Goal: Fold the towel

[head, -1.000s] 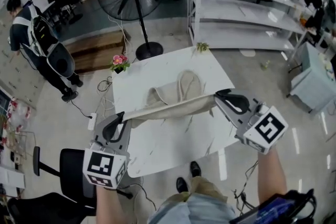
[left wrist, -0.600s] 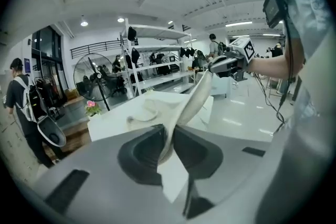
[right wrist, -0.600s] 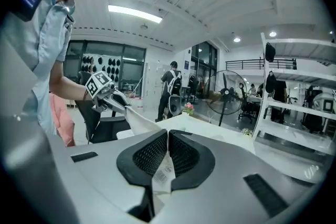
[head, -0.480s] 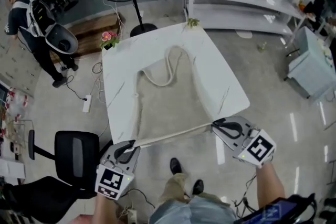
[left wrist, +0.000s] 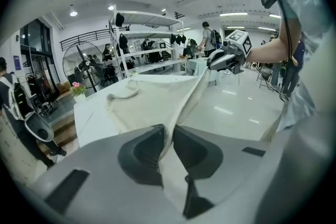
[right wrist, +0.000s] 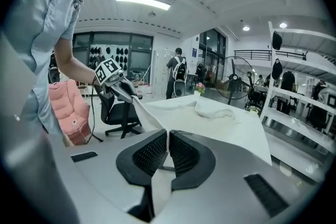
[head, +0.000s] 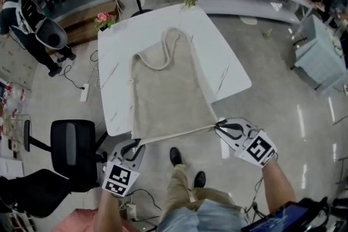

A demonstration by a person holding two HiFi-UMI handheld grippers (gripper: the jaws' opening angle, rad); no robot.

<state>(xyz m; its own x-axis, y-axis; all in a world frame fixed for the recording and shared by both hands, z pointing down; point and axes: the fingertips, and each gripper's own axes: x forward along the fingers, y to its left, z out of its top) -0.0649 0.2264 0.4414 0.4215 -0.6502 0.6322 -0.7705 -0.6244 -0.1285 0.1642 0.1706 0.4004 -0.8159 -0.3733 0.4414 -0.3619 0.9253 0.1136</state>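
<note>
The towel [head: 168, 95] is a pale beige cloth that lies flat along the white table [head: 114, 62]. Its far end is curled up in a loop, and its near edge is pulled tight in a straight line just past the table's near side. The left gripper [head: 136, 145] pinches one near corner and the right gripper [head: 219, 127] pinches the other, each with its jaws closed on the cloth, and both are held out low in front of the person, one at each side, tipped down toward the table.
</note>
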